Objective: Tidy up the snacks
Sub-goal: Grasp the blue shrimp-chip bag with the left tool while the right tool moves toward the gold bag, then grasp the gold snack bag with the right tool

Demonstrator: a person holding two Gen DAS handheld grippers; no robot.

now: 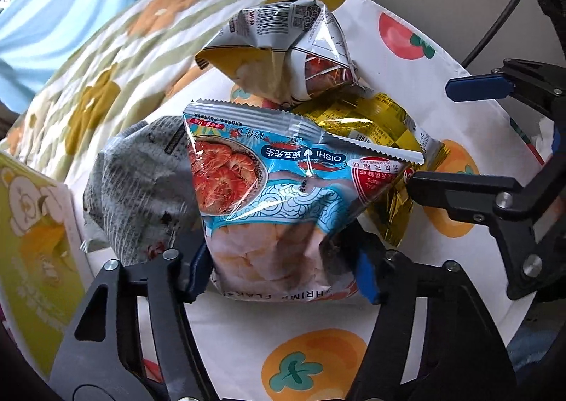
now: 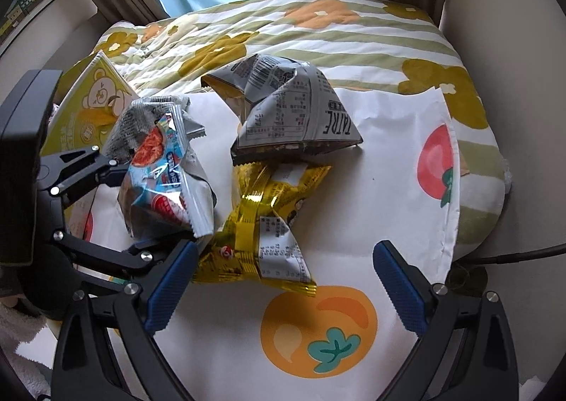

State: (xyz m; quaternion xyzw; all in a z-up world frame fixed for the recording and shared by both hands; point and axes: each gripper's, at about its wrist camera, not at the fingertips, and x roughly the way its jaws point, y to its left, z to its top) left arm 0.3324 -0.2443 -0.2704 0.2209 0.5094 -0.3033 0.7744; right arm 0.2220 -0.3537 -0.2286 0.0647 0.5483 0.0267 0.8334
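My left gripper (image 1: 279, 277) is shut on a blue Oishi shrimp flakes bag (image 1: 283, 195) and holds it above the white fruit-print cloth (image 1: 247, 337). The same bag (image 2: 166, 181) shows at the left of the right wrist view, held in the left gripper (image 2: 148, 206). My right gripper (image 2: 283, 277) is open and empty just in front of a gold snack bag (image 2: 269, 220). That gold bag (image 1: 375, 132) lies behind the held bag. A grey and white snack bag (image 2: 293, 114) lies further back, also seen in the left view (image 1: 283, 47). Another grey bag (image 1: 141, 181) lies at the left.
A green box with a bear picture (image 1: 32, 245) stands at the left, also in the right wrist view (image 2: 95, 96). The cloth lies on a flowered striped quilt (image 2: 318, 33). A curtain and window are behind. A black cable (image 2: 513, 256) runs at the right edge.
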